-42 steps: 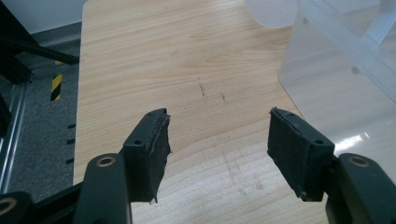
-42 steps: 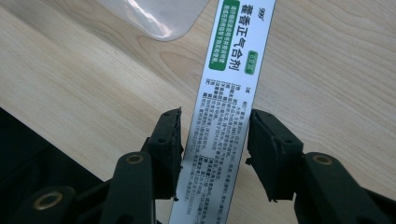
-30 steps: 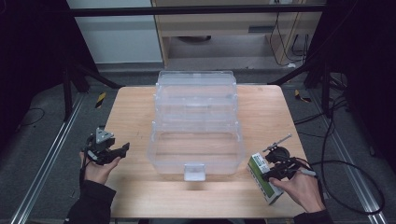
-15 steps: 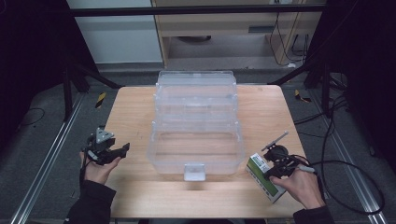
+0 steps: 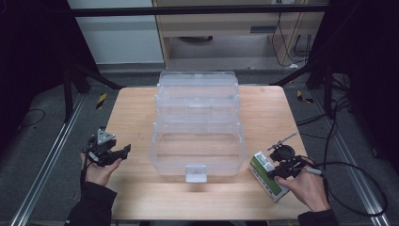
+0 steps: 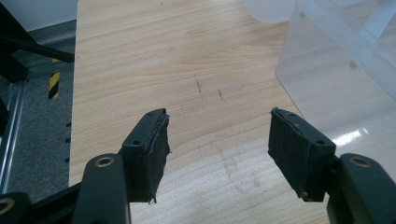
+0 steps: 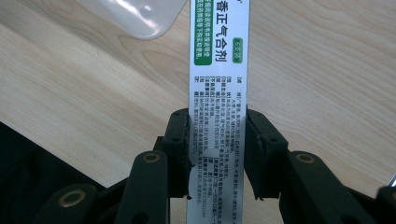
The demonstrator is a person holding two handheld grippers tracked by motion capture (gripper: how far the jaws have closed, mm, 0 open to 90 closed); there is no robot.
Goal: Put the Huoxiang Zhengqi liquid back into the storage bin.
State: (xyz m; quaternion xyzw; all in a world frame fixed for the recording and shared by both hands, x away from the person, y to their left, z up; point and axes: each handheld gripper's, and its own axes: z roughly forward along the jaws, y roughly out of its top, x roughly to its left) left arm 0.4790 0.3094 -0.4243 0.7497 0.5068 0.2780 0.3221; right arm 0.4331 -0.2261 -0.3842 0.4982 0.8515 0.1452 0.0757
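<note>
The left gripper (image 5: 123,150) sat over the bare pale-wood table (image 5: 136,113), well to the left of the clear plastic storage box (image 5: 197,127). Its black, flat-faced pads (image 6: 152,149) stood wide apart with nothing between them, only grained wood with a few faint scuff marks. The person's left hand (image 5: 96,169) cradled it from below, and the grey three-cornered plate (image 5: 104,138) sat on top.

The storage box was a tall, see-through tub with rounded corners and stepped, stacked tiers, a small frosted latch (image 5: 195,173) on its near wall. In the left gripper view its glossy curved wall (image 6: 336,88) lay to the right of the jaws, apart from them.

Right of the box, near its front right corner, lay the medicine carton (image 5: 268,176), a long, slim cardboard box, white with a green band and fine printed text. The right gripper (image 5: 273,173) had it pinched across its narrow width: in the right gripper view both black pads (image 7: 180,144) pressed flat on the carton's long edges (image 7: 218,121), the carton running straight up between them, over the table. The right hand (image 5: 308,186) held the gripper from behind, its cable (image 5: 357,188) looping off the table's right edge.

Compared with a second before, the right jaws had just been closing, with the carton between them. Both hands sat where they had been, and the box had not shifted.
</note>
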